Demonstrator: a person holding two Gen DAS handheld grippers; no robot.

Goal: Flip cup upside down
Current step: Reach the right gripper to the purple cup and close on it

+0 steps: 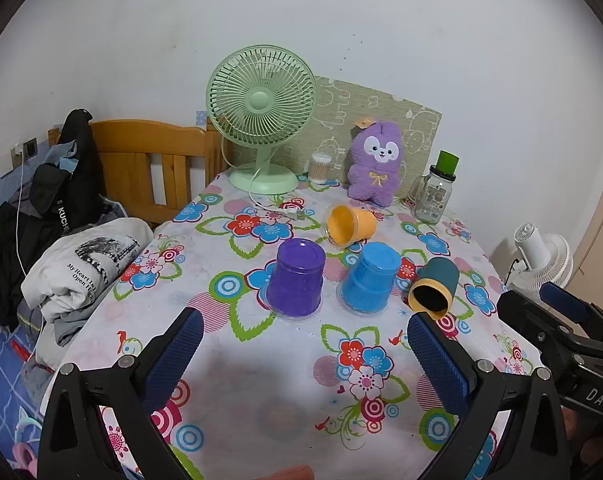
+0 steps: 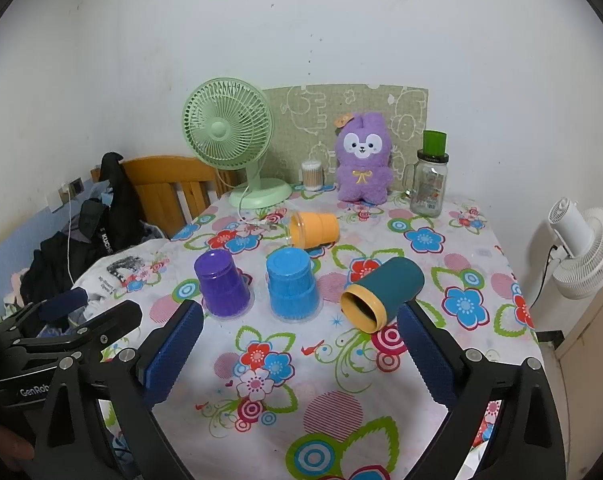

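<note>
the near edge of the surface [image 2: 341,420] is cut off by the frame and by the black frames of both tongs, and the inside of the teal cup [image 2: 383,294] is too dark to read. the left tongs [image 1: 305,344] hang over the near part of the surface, spread wide and holding nothing, pointing at the purple cup [image 1: 296,278] and blue cup [image 1: 370,279], both standing mouth down side by side. the right tongs [image 2: 299,338] hover likewise, spread and holding nothing, the right blue pad just beside the teal cup, which lies on its side at the right with its yellow-rimmed mouth facing near. farther back an orange cup [image 2: 315,229] lies on its side, mouth to the left. at the far edge stand a green fan [image 2: 231,132], a purple plush [image 2: 363,160] and a glass jar [image 2: 428,182] that looks clear inside.
</note>
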